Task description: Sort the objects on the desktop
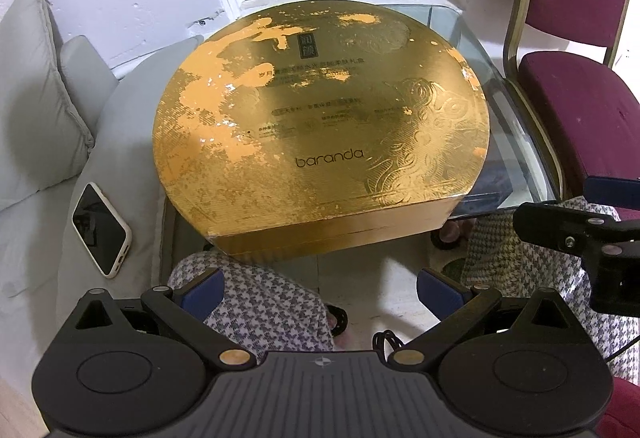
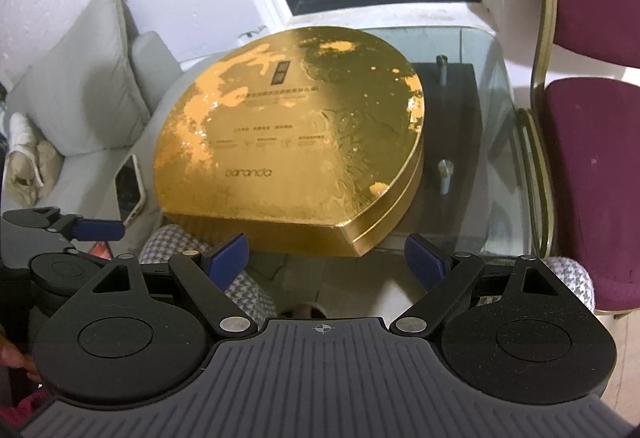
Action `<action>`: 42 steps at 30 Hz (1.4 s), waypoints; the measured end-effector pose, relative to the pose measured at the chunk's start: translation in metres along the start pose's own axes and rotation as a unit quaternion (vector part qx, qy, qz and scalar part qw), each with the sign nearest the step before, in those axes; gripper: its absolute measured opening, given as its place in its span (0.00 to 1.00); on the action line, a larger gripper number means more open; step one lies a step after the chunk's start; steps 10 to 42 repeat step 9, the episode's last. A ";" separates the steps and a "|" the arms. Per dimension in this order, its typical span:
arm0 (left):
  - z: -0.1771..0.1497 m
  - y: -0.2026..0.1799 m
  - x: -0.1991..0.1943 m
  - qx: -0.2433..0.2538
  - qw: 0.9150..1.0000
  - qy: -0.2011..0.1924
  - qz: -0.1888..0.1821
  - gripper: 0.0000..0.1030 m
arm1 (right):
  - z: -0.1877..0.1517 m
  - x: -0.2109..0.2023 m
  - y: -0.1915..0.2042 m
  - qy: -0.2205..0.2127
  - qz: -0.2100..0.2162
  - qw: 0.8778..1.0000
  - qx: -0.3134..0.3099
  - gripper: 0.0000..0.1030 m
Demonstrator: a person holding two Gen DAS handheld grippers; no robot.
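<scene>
Sofa, grey fabric with cushions, sits far left. Dark-screened smartphone in a pale case lies on its seat, just beside the bench edge. Left claw hangs at the near edge of the bench, blue pads spread wide, released, nothing between them, over houndstooth-trousered legs. Large gold foil gift box, round with one flat side, "baranda" printed on the lid, lies flat on the glass bench, flat side toward the claws, lid closed, covering most of the top. Right claw hovers just short of the box's near right corner, pads apart, released, empty. Bare glass right of the box shows metal fittings underneath. Maroon upholstered chair with gold frame stands beside the bench, far right.
</scene>
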State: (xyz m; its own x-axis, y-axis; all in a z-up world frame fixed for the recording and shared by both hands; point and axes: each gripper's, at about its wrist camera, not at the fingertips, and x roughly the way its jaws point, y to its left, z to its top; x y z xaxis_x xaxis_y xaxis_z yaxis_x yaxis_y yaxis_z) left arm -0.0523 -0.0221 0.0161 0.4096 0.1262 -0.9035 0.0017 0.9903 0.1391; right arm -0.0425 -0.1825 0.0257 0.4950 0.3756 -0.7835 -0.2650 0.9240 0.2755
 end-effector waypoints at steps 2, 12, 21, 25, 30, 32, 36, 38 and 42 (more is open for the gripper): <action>0.000 -0.001 0.000 0.001 1.000 0.001 0.000 0.99 | 0.000 0.001 -0.001 0.001 0.001 1.000 0.001 0.87; 0.002 0.000 0.003 -0.004 1.000 0.000 -0.003 0.99 | -0.001 0.004 -0.004 0.002 0.004 1.000 0.006 0.87; 0.002 0.000 0.003 -0.004 1.000 0.000 -0.003 0.99 | -0.001 0.004 -0.004 0.002 0.004 1.000 0.006 0.87; 0.002 0.000 0.003 -0.004 1.000 0.000 -0.003 0.99 | -0.001 0.004 -0.004 0.002 0.004 1.000 0.006 0.87; 0.002 0.000 0.003 -0.004 1.000 0.000 -0.003 0.99 | -0.001 0.004 -0.004 0.002 0.004 1.000 0.006 0.87; 0.002 0.000 0.003 -0.004 1.000 0.000 -0.003 0.99 | -0.001 0.004 -0.004 0.002 0.004 1.000 0.006 0.87; 0.002 0.000 0.003 -0.004 1.000 0.000 -0.003 0.99 | -0.001 0.004 -0.004 0.002 0.004 1.000 0.006 0.87; 0.002 0.000 0.003 -0.004 1.000 0.000 -0.003 0.99 | -0.001 0.004 -0.004 0.002 0.004 1.000 0.006 0.87; 0.002 0.000 0.003 -0.004 1.000 0.000 -0.003 0.99 | -0.001 0.004 -0.004 0.002 0.004 1.000 0.006 0.87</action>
